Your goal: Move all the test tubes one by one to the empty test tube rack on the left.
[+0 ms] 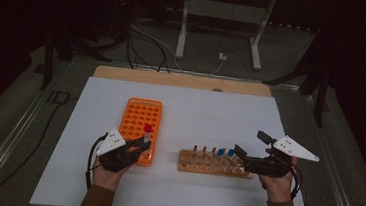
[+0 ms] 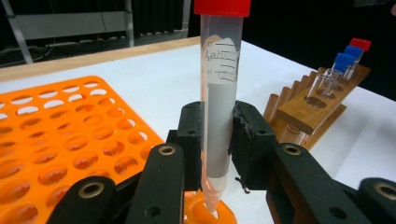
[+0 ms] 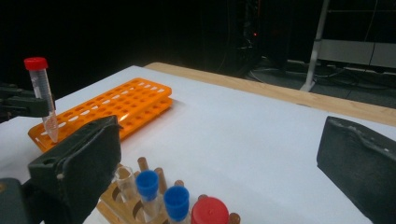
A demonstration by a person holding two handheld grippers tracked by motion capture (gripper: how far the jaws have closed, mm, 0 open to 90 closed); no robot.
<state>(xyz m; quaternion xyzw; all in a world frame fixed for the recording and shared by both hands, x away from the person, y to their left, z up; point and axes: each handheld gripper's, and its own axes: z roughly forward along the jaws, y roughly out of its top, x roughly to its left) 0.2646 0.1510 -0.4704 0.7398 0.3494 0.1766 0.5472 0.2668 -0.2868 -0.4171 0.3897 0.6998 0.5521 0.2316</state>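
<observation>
My left gripper [image 1: 142, 144] [image 2: 218, 144] is shut on a clear red-capped tube [image 2: 219, 93] [image 1: 147, 131] [image 3: 42, 91], held upright with its pointed tip over a near-corner hole of the orange rack [image 1: 138, 119] [image 2: 60, 135] [image 3: 112, 105]. My right gripper [image 1: 249, 149] [image 3: 219, 158] is open with nothing between its jaws, just right of the wooden rack [image 1: 213, 164] [image 2: 310, 105]. That wooden rack holds two blue-capped tubes [image 3: 161, 193] [image 1: 226, 152], a red-capped tube [image 3: 210, 211] and clear uncapped tubes [image 2: 324, 81].
The white table top [image 1: 200, 109] has a wooden strip along its far edge. Cables and white stand legs [image 1: 182, 27] lie on the floor beyond. A person's hands [image 1: 279, 186] hold both grippers near the front edge.
</observation>
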